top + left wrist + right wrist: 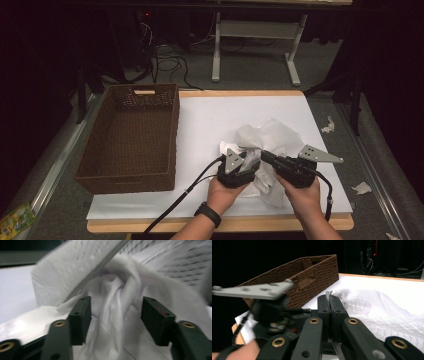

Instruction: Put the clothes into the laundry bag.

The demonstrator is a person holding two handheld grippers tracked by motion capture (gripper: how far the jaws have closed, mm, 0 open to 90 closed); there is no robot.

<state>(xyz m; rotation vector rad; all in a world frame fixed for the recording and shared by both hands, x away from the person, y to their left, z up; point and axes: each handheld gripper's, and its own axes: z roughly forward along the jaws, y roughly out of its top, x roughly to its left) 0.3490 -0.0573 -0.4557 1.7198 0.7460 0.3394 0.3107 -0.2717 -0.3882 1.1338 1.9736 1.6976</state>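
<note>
A crumpled white garment (pixel 267 145) is seen on the white table surface (pixel 210 120), right of centre in the high view, with the two grippers at its lower edge. The left gripper (pixel 248 162) is held against the cloth with its jaws apart; in the left gripper view a twisted fold (pixel 113 315) of the fabric is seen between the pads without being pressed. The right gripper (pixel 331 302) is clamped on a thin edge of the garment, its jaws closed tight on the hem in the right gripper view. A brown woven basket (pixel 132 137) is placed at the left of the high view, well apart from the garment.
</note>
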